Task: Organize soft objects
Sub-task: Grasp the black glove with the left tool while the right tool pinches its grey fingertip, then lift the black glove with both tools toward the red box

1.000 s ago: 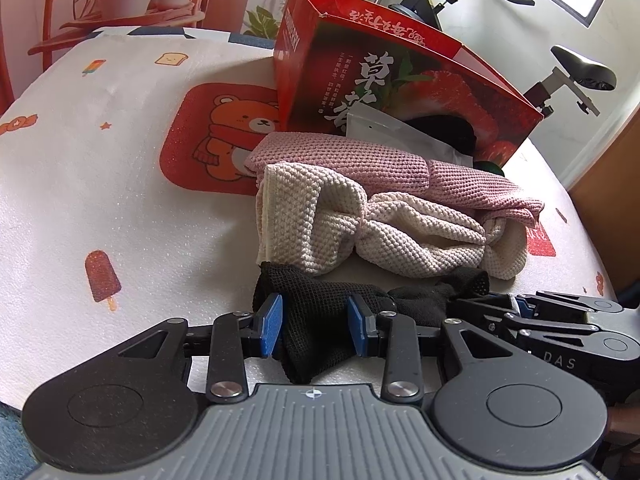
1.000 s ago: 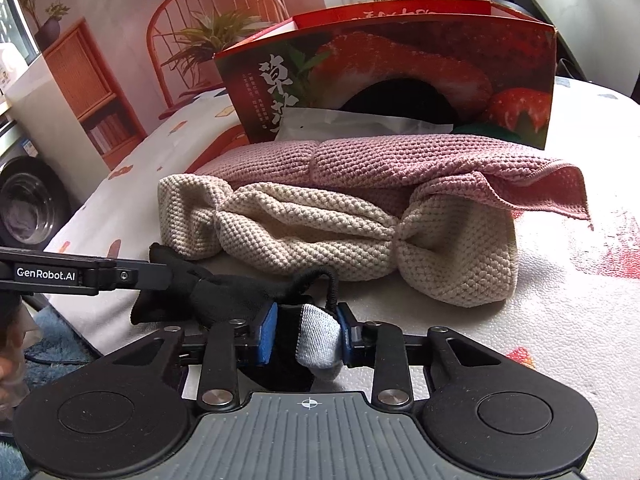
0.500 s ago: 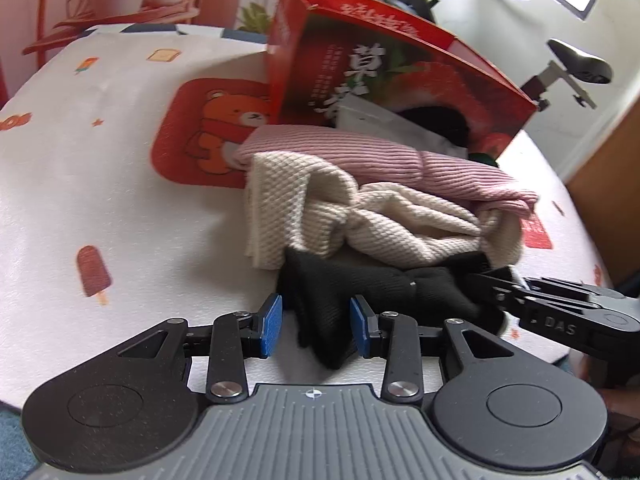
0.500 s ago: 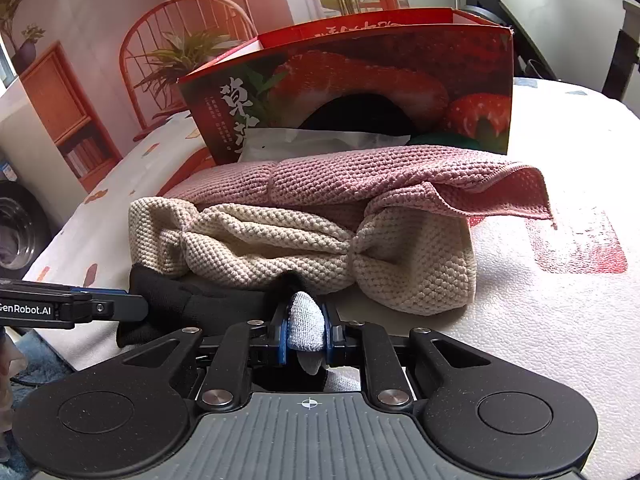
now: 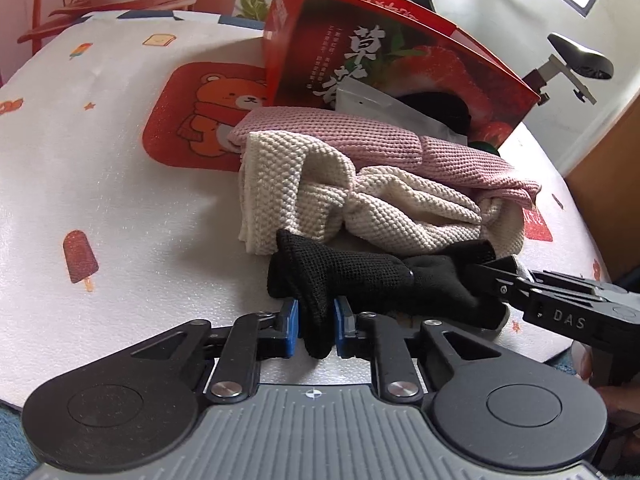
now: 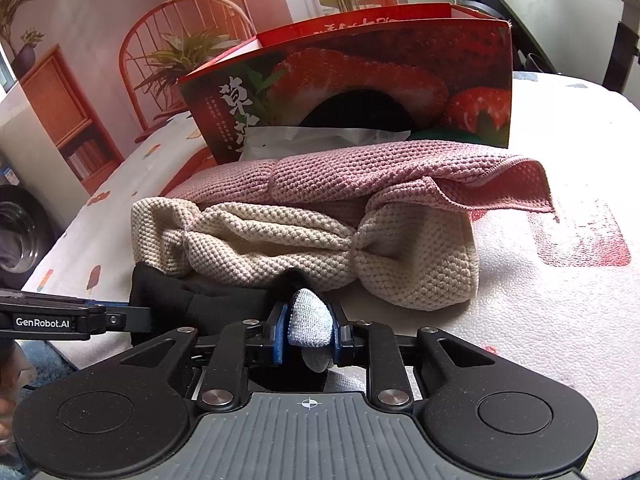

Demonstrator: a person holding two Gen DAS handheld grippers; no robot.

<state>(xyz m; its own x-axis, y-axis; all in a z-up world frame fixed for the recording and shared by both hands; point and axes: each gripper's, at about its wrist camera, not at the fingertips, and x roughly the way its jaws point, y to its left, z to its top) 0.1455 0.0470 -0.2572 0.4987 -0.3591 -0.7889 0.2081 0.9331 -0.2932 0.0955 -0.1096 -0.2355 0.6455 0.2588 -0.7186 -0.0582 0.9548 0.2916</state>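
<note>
Both tools have closed in since a sec ago: my left tool (image 5: 314, 322) now pinches the sock's (image 5: 360, 276) black cuff end, right tool (image 6: 307, 334) clamps its grey toe (image 6: 310, 318). Sock spans btwn them at worktop (image 5: 120, 200) front edge, just before cream towel (image 6: 304, 244), w/ pink towel (image 6: 360, 172) behind, then red box (image 6: 360, 76).

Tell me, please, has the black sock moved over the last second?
Yes: the black sock has moved up against the cream towel, both tools shut on it.
</note>
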